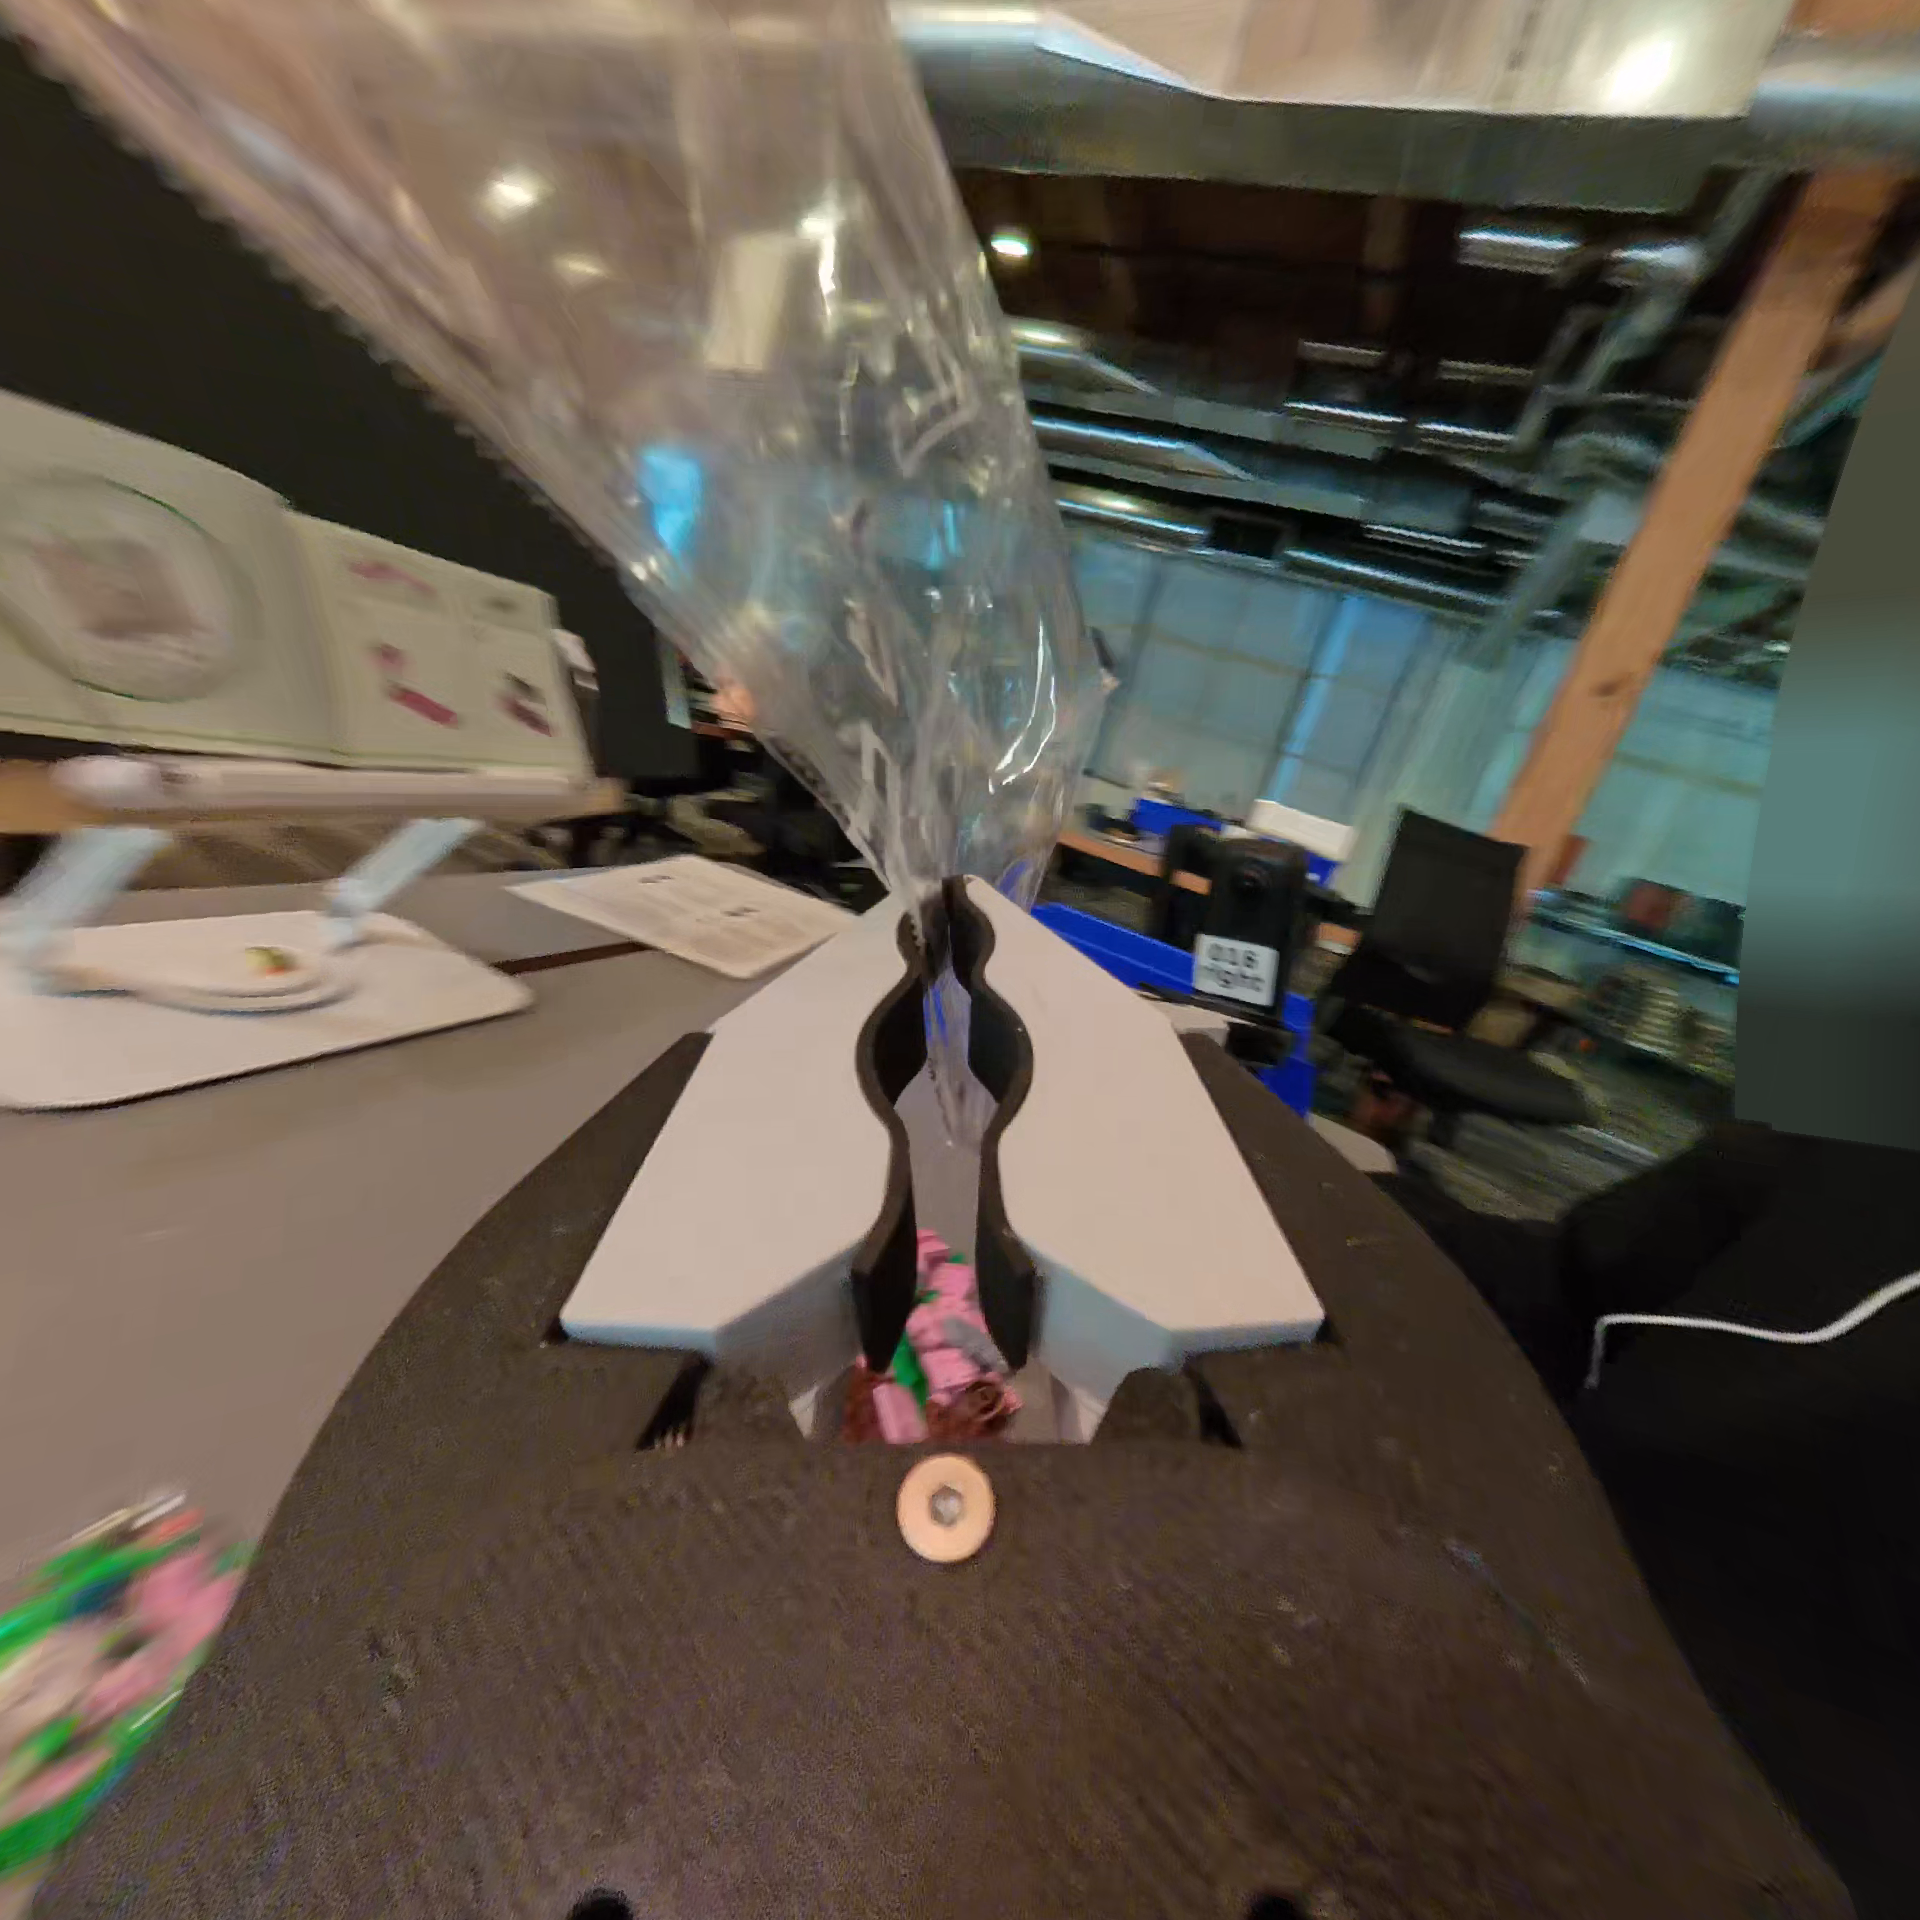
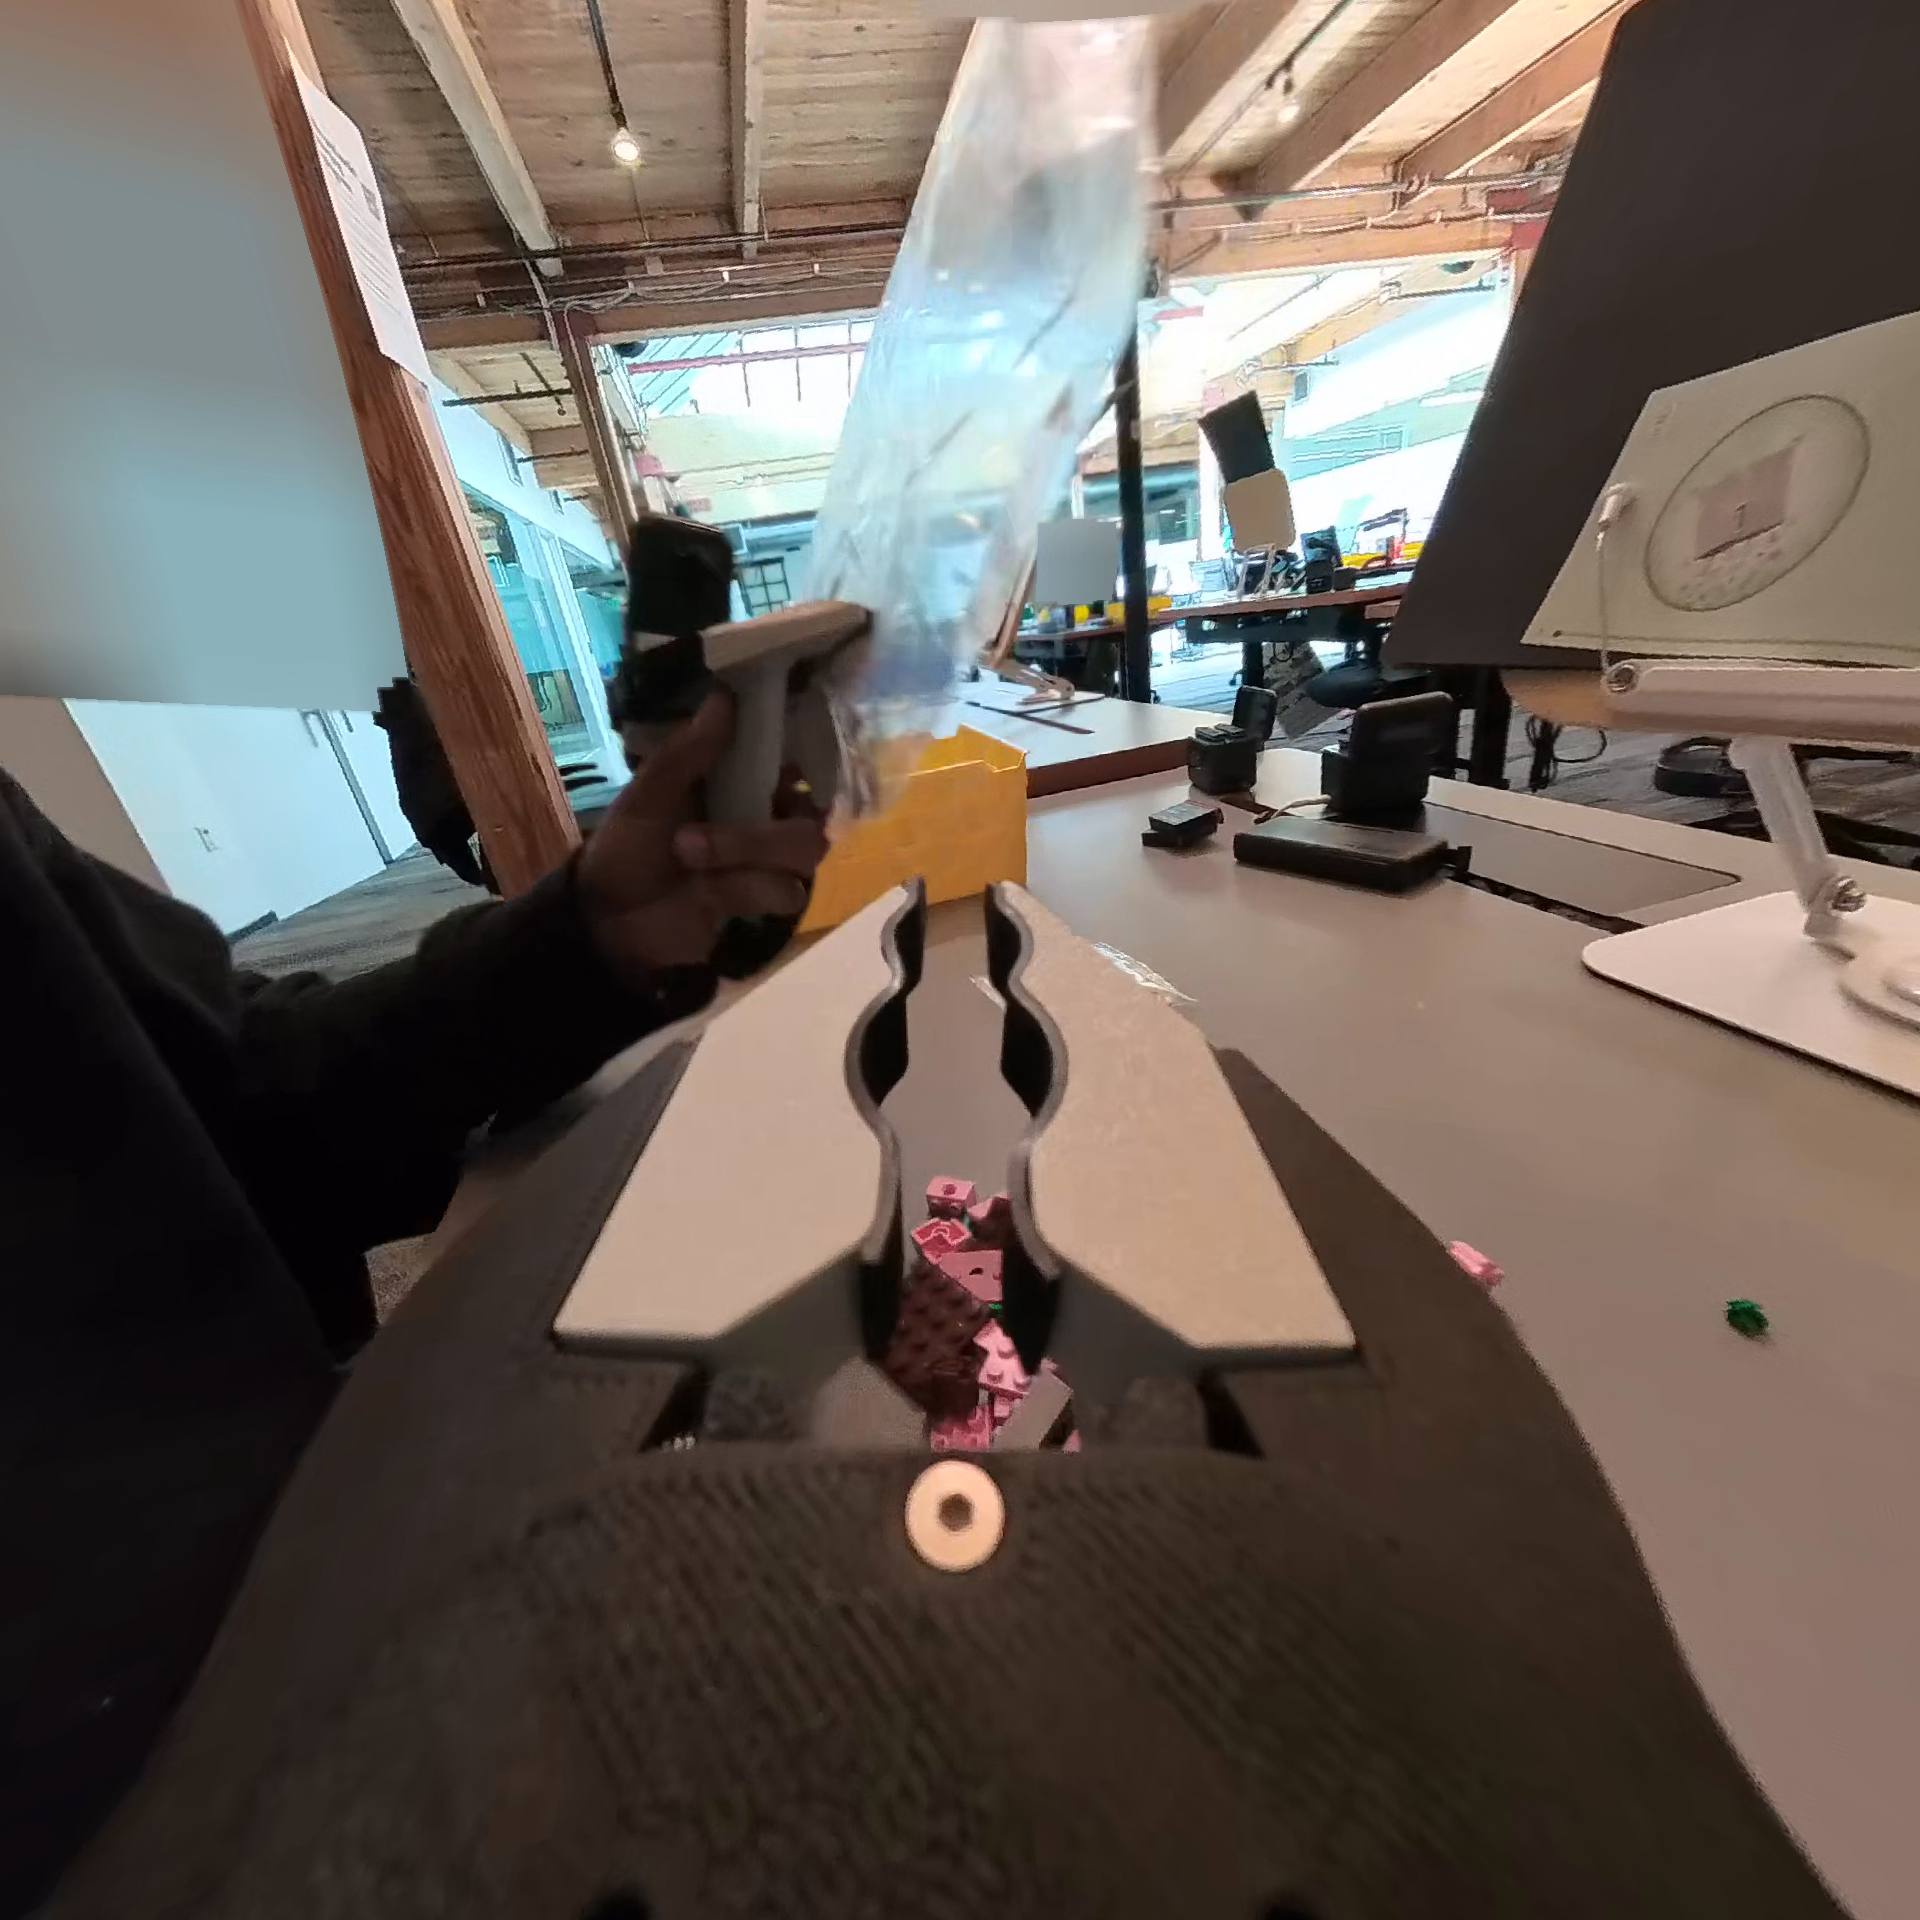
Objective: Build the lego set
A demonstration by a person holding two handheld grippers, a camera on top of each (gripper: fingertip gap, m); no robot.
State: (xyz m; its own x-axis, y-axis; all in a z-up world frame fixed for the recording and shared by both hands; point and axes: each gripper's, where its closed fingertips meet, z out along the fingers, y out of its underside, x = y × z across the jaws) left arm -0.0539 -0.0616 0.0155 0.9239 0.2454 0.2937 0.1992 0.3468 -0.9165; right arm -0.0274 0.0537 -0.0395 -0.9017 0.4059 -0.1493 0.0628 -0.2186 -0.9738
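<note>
My left gripper (image 1: 951, 906) is shut on the bottom corner of a clear plastic bag (image 1: 779, 468) and holds it upturned above the grey table (image 1: 260, 1195). In the right wrist view the same gripper (image 2: 847, 634) is in a person's hand, with the bag (image 2: 987, 416) rising up to the right. My right gripper (image 2: 954, 906) is open a little and empty, low over a pile of pink, dark brown and green lego pieces (image 2: 966, 1320). The lego pieces (image 1: 935, 1340) also show under my left fingers, and more lie blurred at the lower left (image 1: 94, 1683).
An instruction booklet (image 2: 1745, 520) sits on a white stand (image 2: 1766, 987) at the right. A yellow bin (image 2: 925, 831) stands behind the left gripper. Black devices (image 2: 1340, 852) lie at the back. A loose pink piece (image 2: 1475, 1262) and a green one (image 2: 1745, 1317) lie apart. A paper sheet (image 1: 686, 914) lies farther back. My hands' fingertips stand some 15 cm from each other.
</note>
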